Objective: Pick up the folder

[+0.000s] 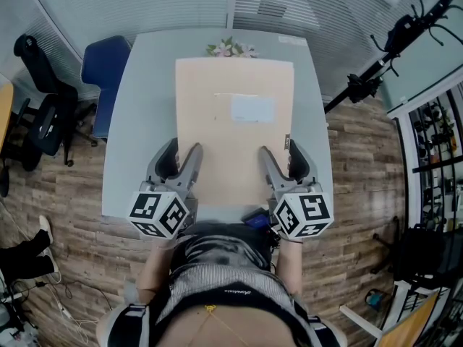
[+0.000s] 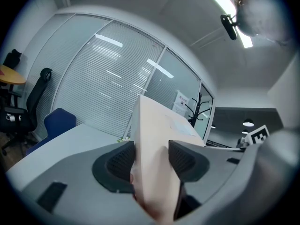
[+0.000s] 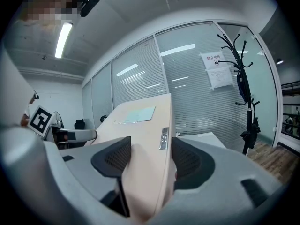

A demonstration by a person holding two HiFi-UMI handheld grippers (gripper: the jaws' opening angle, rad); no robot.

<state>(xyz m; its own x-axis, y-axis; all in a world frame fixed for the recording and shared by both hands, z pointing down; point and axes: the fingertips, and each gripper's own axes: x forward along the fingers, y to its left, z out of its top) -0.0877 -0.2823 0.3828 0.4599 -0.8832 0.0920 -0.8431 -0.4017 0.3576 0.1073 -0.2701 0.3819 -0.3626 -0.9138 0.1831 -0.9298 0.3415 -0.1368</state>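
A thick beige folder (image 1: 235, 143) with a pale label (image 1: 252, 109) is held flat over the grey table (image 1: 145, 107). My left gripper (image 1: 184, 150) is shut on the folder's near left edge, one finger above it and one below. My right gripper (image 1: 282, 152) grips the near right edge the same way. In the left gripper view the folder (image 2: 154, 139) fills the gap between the ribbed pads (image 2: 123, 161). In the right gripper view the folder (image 3: 140, 130) and its spine tag (image 3: 164, 138) sit between the pads (image 3: 190, 162).
A small bunch of flowers (image 1: 230, 48) lies at the table's far edge. A blue chair (image 1: 105, 63) and a black office chair (image 1: 43, 114) stand to the left. A black stand (image 1: 376, 71) leans at the right. Glass walls with blinds lie beyond.
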